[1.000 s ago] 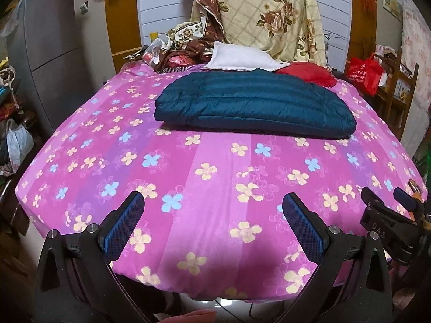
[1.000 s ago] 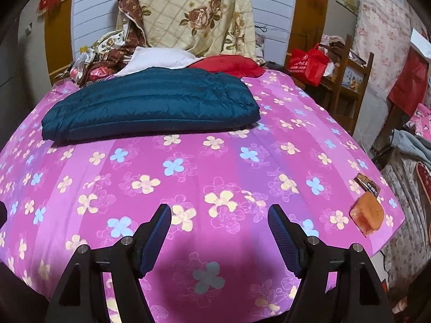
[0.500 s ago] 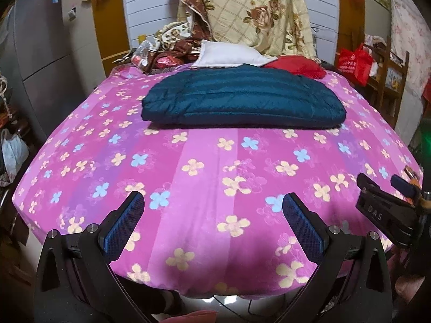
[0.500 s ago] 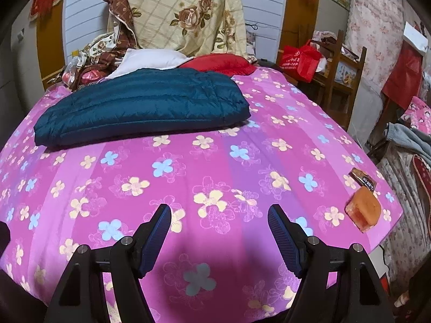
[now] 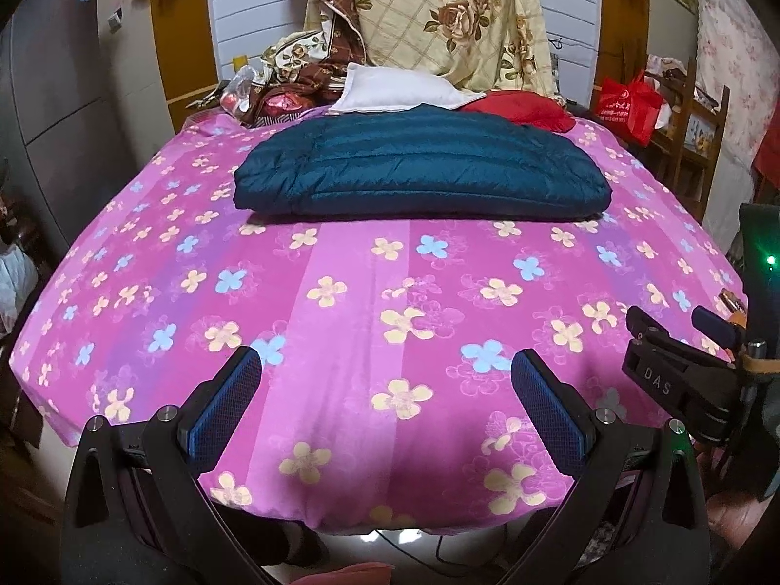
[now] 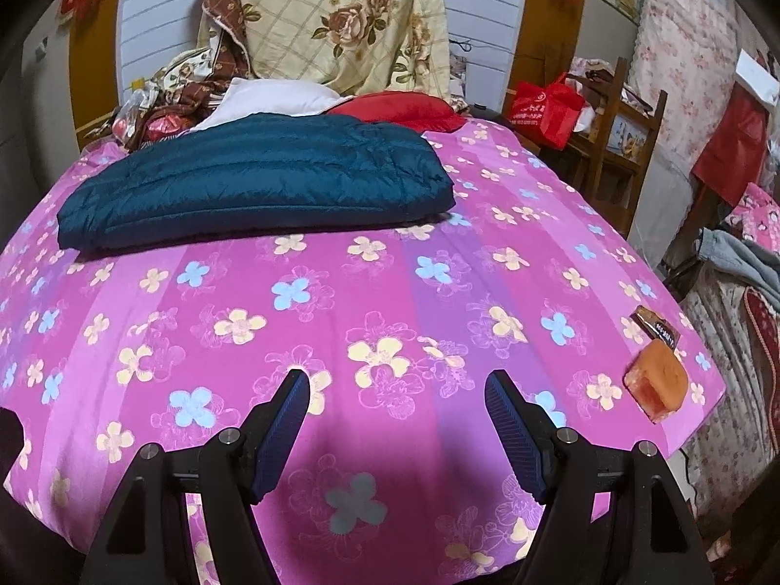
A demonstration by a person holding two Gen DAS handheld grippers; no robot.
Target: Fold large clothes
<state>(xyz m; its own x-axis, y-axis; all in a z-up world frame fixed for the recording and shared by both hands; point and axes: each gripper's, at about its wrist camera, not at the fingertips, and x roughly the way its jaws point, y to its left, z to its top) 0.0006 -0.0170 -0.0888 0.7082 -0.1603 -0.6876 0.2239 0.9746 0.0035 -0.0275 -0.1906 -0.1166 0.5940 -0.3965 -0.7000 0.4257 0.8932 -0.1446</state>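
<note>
In the left wrist view, the left hand-held gripper (image 5: 385, 402) is wide open and holds nothing; its two blue pads (image 5: 222, 407) stand far apart above the near edge of the bed (image 5: 341, 321), which is covered with a pink sheet with yellow and blue flowers. The dark teal puffer jacket (image 5: 419, 168) lies folded into a flat, long rectangle on the far half of the bed, well apart from the gripper. Just behind the jacket there is a white pillow (image 5: 395, 92) and a red garment (image 5: 524, 107), and a cream quilt with roses (image 5: 438, 14) hangs against the wall. At the right edge of this view, part of the right hand-held gripper (image 5: 677, 375) is seen from the side, over the bed's right corner.

In the right wrist view, the right hand-held gripper (image 6: 395, 431) is also wide open with nothing between its pads, above the near part of the sheet. The folded jacket (image 6: 253, 180) lies at the far left of the bed, not touched by any gripper. An orange block (image 6: 658, 382) and a small brown packet (image 6: 655, 326) lie close together near the right corner of the bed. Beside the bed on the right stands a wooden chair (image 6: 619, 131) with a red bag (image 6: 546, 109) near it.
</note>
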